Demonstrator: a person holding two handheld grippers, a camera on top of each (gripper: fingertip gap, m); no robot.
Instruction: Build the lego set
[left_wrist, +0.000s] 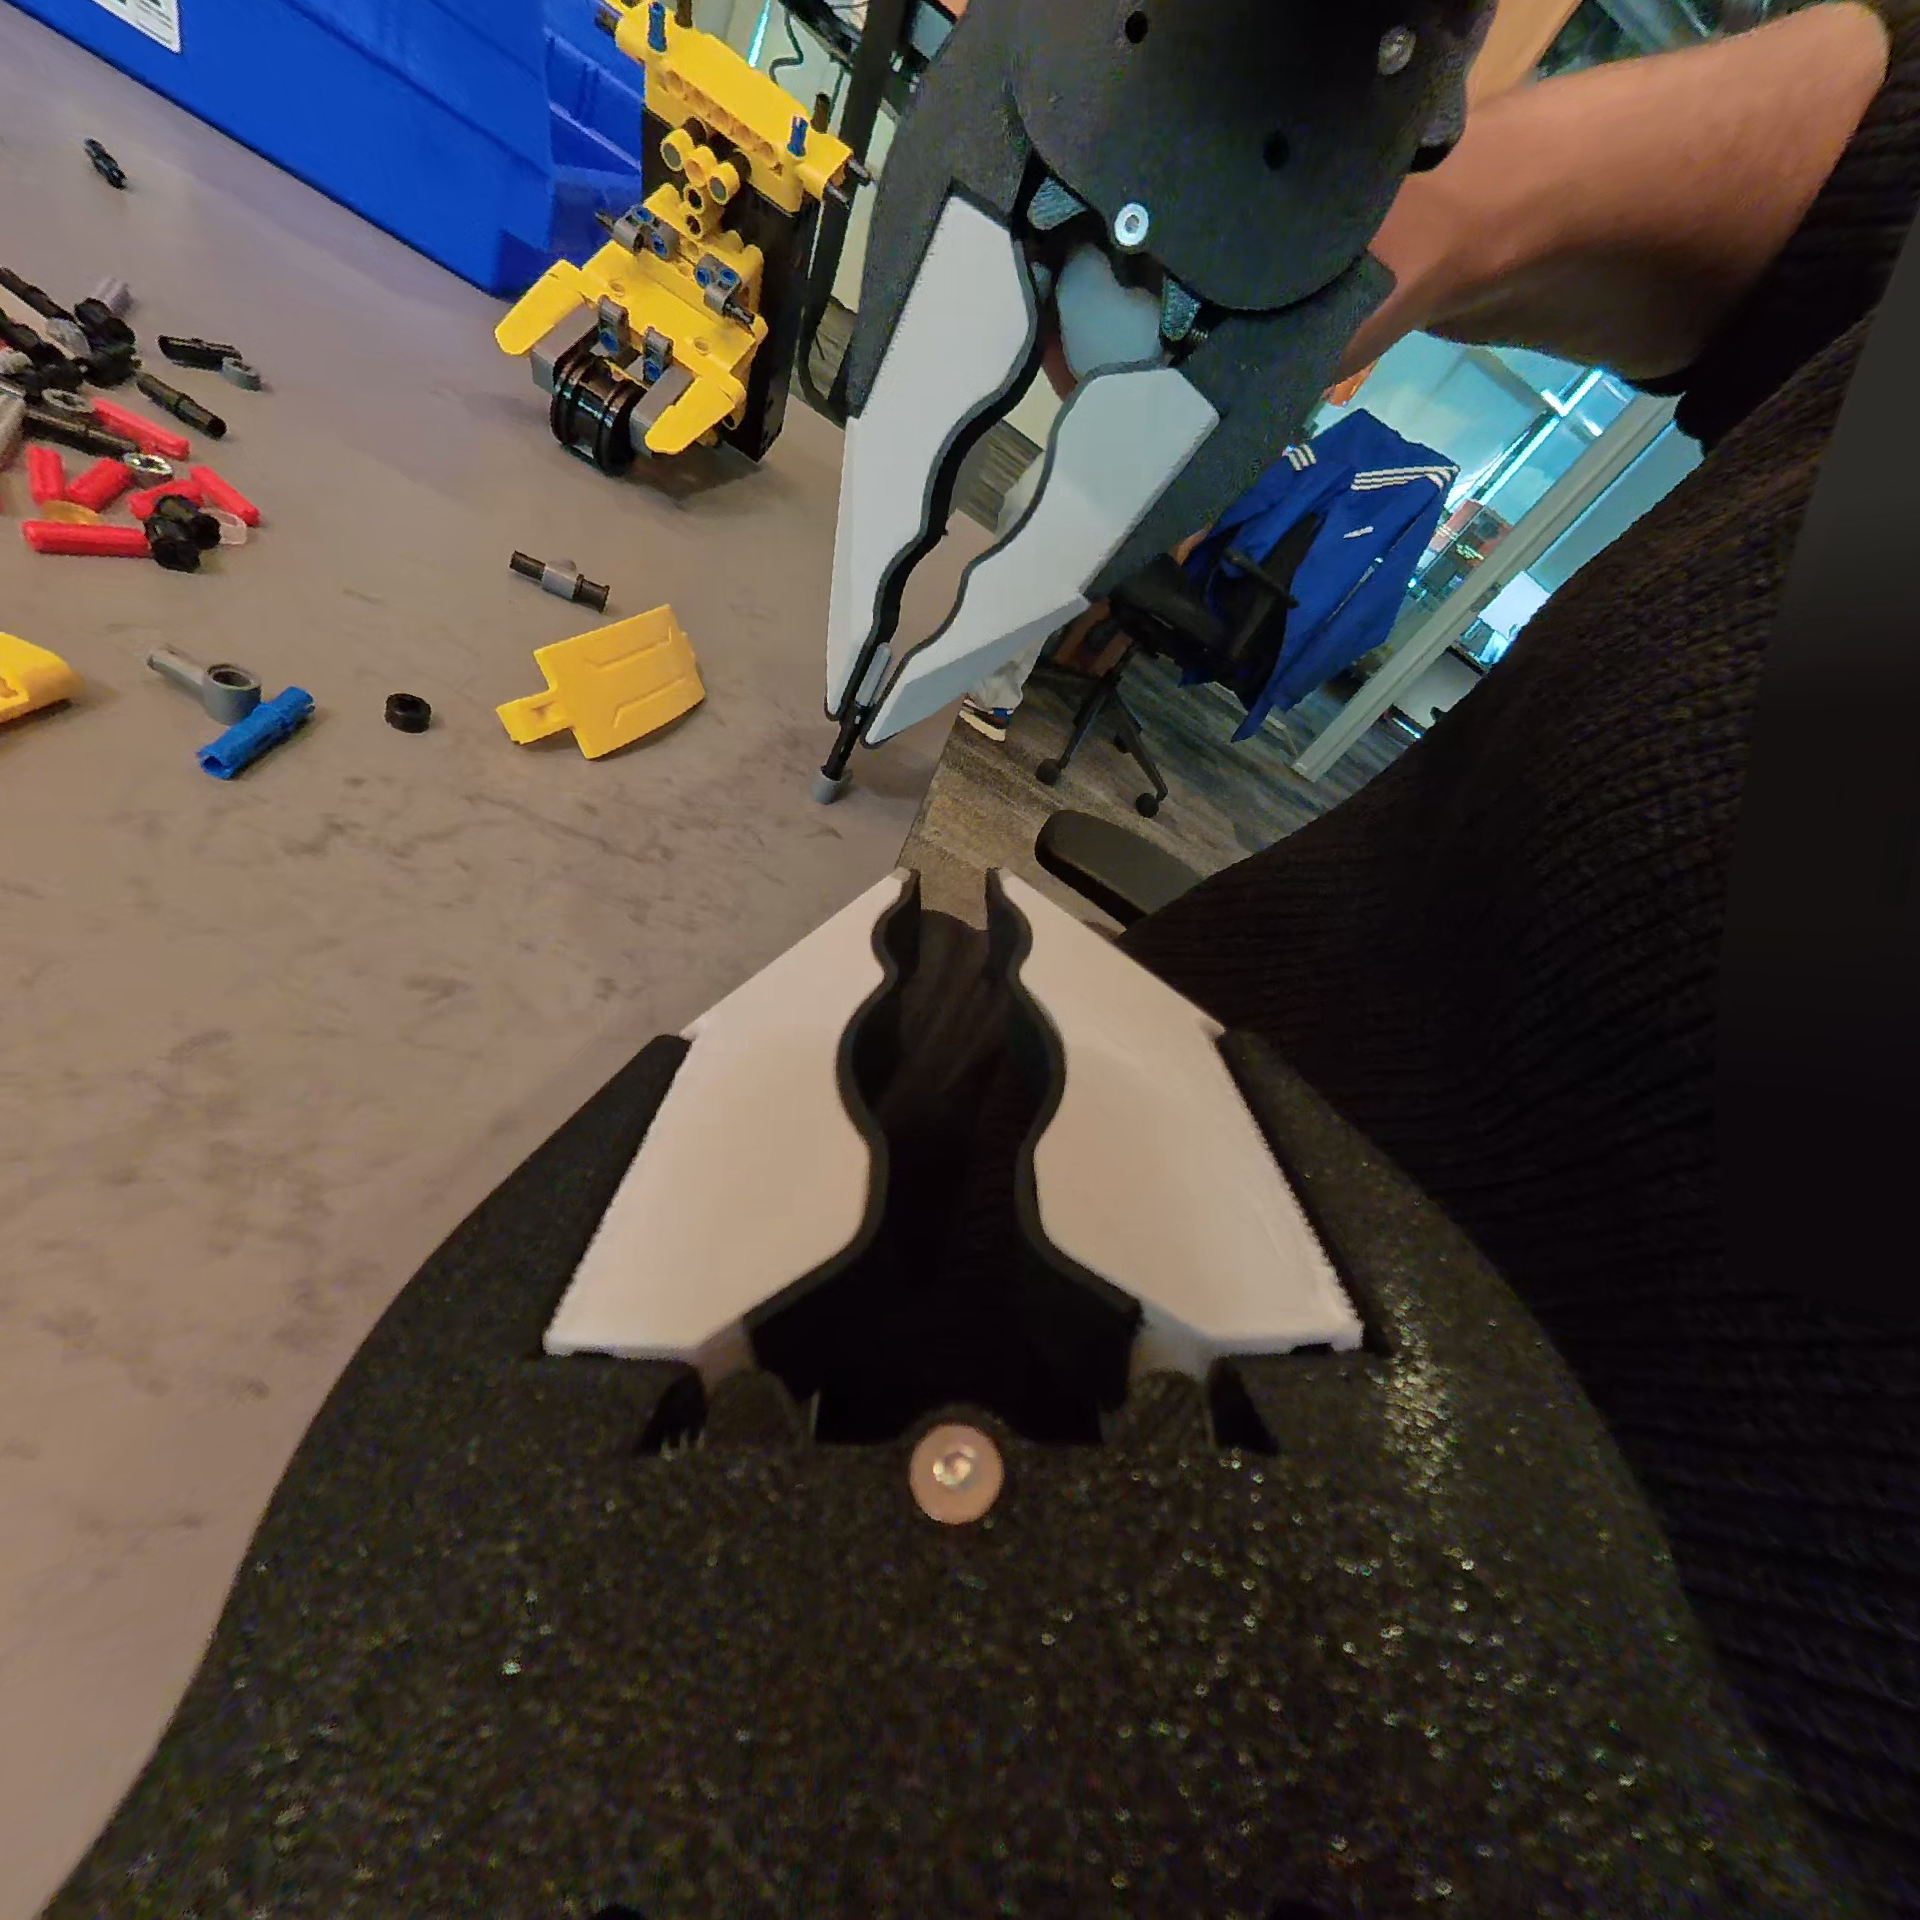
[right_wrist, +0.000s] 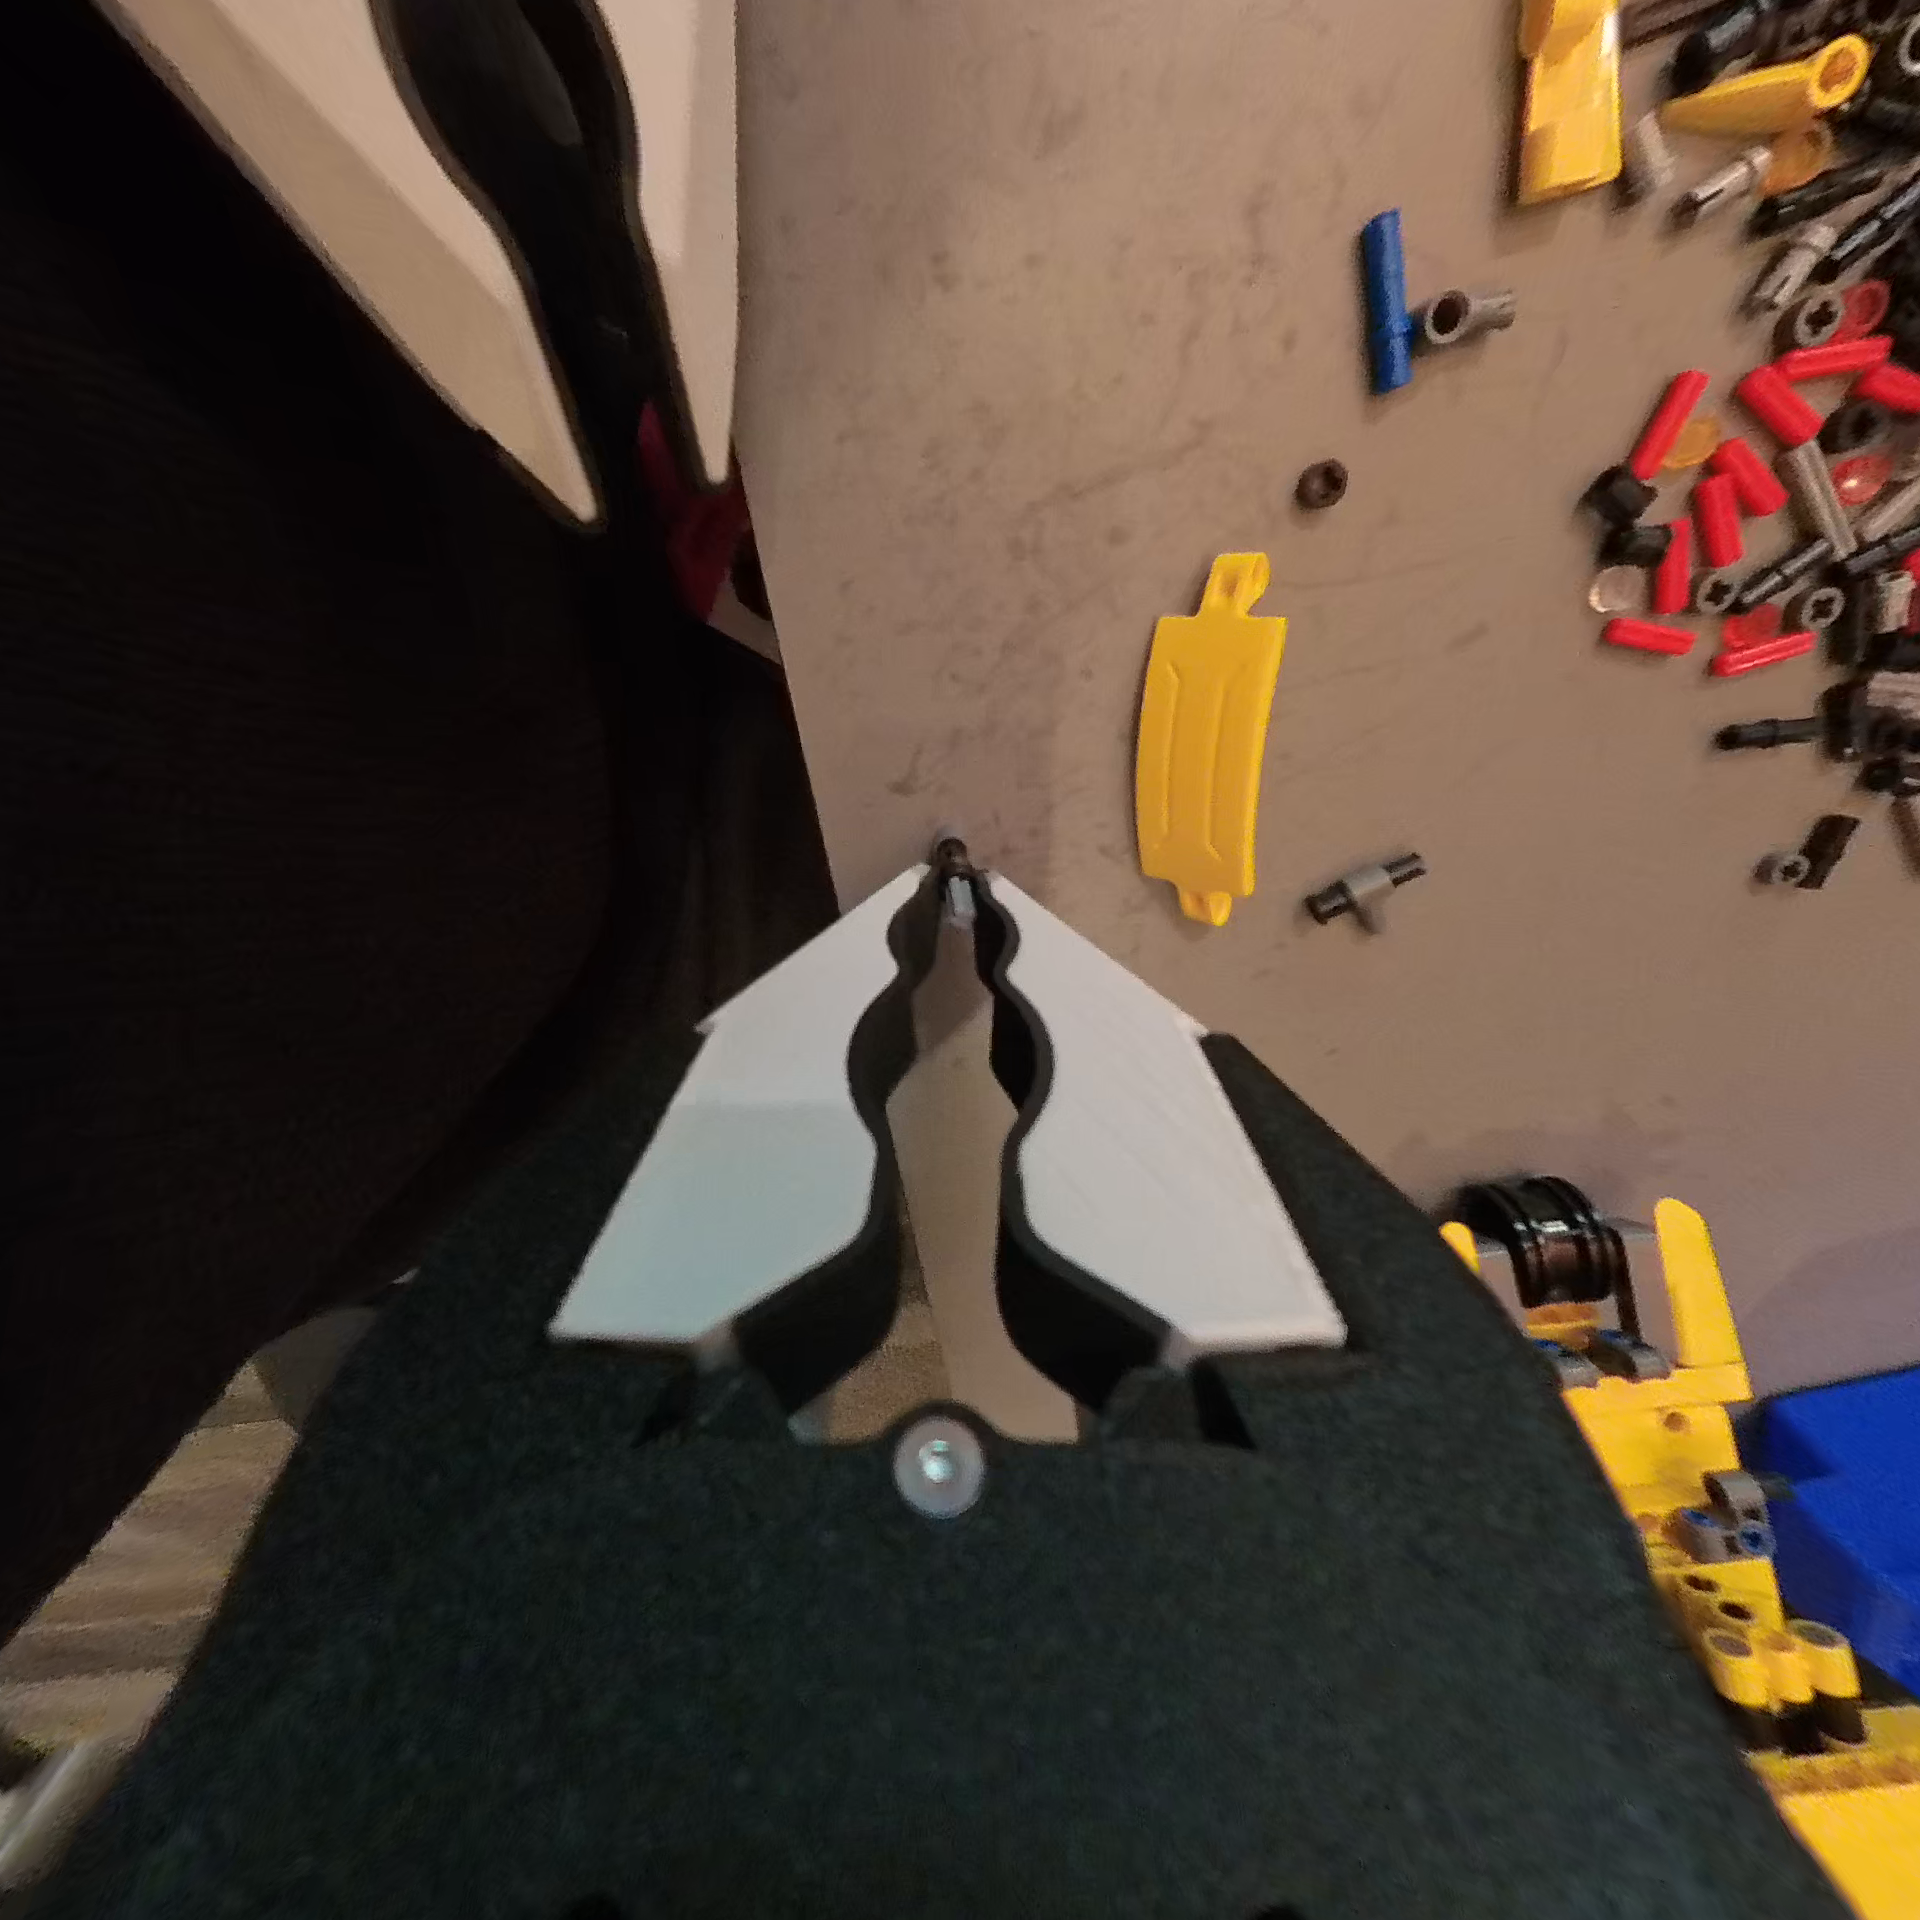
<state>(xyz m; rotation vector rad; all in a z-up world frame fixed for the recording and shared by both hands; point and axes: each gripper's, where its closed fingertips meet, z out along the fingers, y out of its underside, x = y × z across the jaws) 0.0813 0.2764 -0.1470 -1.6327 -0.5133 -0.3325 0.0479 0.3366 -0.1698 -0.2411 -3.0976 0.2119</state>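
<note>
My right gripper (right_wrist: 956, 878) is shut on a thin black axle with a grey sleeve (right_wrist: 954, 891). In the left wrist view the right gripper (left_wrist: 868, 717) points down at the grey table (left_wrist: 416, 1039). The axle (left_wrist: 847, 743) sticks out below its tips, and its grey lower end is at or just above the table near the edge. My left gripper (left_wrist: 956, 888) is slightly open and empty. It hovers past the table edge, in front of a dark knitted sleeve (left_wrist: 1455, 1039). It also shows at the upper left of the right wrist view (right_wrist: 649, 494).
A yellow curved panel (left_wrist: 608, 681) (right_wrist: 1210, 738), a black ring (left_wrist: 408, 712), a blue pin (left_wrist: 255, 732) and a black-grey pin (left_wrist: 559, 580) lie loose. A pile of red and black pieces (left_wrist: 104, 468) is at the left. A yellow brick model (left_wrist: 675, 312) stands by a blue bin (left_wrist: 364, 104). The grippers' ends are close to 8 cm from one another.
</note>
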